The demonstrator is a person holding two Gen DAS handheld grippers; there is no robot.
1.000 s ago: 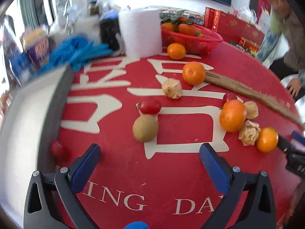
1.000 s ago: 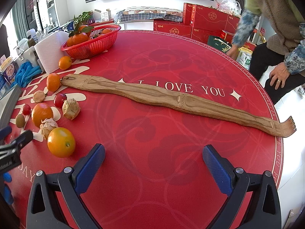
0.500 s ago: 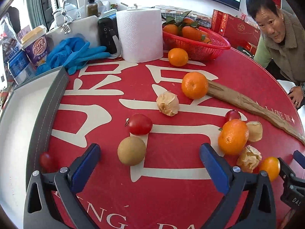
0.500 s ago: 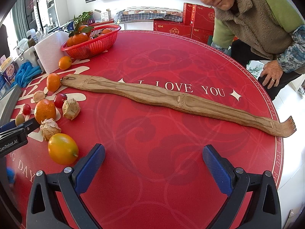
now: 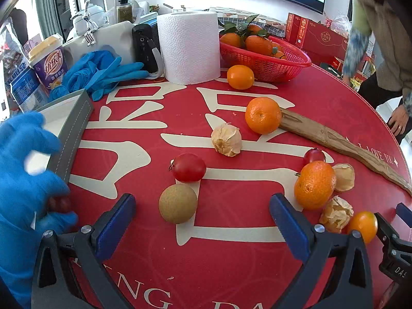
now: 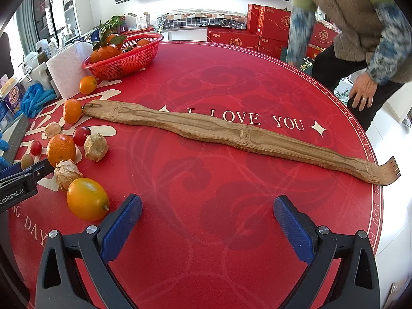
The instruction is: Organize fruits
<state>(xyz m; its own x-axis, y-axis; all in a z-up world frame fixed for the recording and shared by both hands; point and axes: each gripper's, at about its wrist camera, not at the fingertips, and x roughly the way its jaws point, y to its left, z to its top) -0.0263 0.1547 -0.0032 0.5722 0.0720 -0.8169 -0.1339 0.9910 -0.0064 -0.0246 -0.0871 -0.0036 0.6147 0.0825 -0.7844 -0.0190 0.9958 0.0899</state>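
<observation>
Both the left gripper (image 5: pixel 202 221) and right gripper (image 6: pixel 207 221) hover released, holding nothing, the brown round fruit (image 5: pixel 177 204) lying at 12 o'clock between the left fingers, presumably lined up for grasping.

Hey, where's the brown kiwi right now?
In the left wrist view, the kiwi sits on the red table just ahead of the open left tongs, nearer their left finger, with the red tomato touching it behind.
</observation>
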